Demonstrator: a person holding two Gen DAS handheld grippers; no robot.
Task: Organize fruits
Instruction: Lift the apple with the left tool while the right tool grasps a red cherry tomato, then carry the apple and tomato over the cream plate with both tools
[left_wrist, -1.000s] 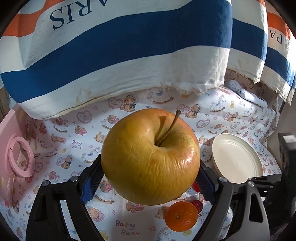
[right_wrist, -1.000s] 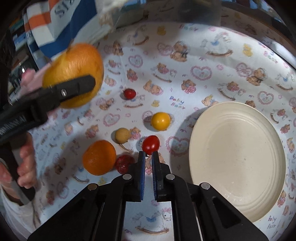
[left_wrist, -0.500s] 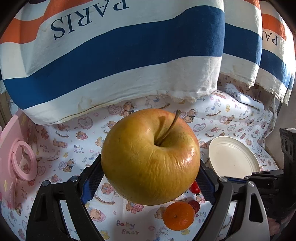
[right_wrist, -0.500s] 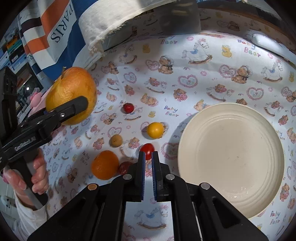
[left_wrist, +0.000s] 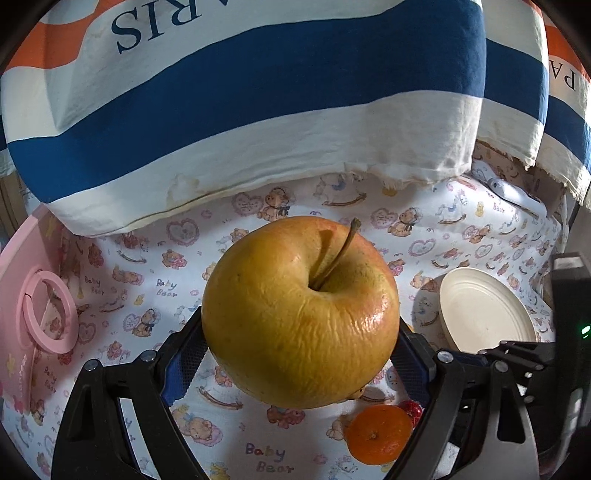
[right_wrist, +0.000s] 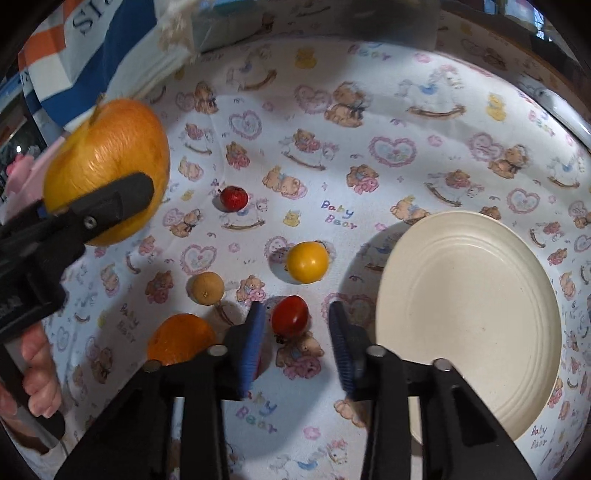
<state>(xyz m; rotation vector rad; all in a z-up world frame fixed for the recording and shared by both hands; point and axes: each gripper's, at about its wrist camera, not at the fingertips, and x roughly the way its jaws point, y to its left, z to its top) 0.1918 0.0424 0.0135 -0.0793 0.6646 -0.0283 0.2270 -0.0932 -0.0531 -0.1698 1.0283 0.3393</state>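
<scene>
While right gripper (right_wrist: 297, 317) opens, plate (right_wrist: 480, 295) bare.

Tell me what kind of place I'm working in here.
Probably a home, likely a child's room or play corner. The surface is a baby-bear print cloth, a striped PARIS cushion leans behind it, and a pink toy panel stands at the side.
</scene>
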